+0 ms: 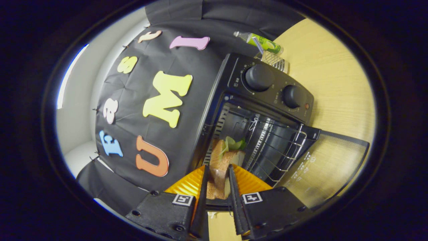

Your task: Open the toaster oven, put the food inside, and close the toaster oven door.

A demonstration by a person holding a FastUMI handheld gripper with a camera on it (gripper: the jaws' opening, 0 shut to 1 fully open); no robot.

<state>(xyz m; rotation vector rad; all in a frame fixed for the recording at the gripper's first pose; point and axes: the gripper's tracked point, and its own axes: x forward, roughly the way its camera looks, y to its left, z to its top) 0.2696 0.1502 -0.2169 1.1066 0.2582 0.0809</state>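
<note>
Sandwich (219,167) sits clamped between the hand-held gripper (217,180) fingers, long axis pointing to 12 o'clock. Toaster oven (264,110) cavity gapes just ahead, door (329,167) dropped toward 3 o'clock.

A green bottle (262,41) with a clear cap lies on its side on the light wooden table (334,77). Just beside it stands a small wire rack (275,60), shiny and silver. Both sit close to the black cloth wall (187,110). A white wall (80,113) shows past the cloth.
</note>
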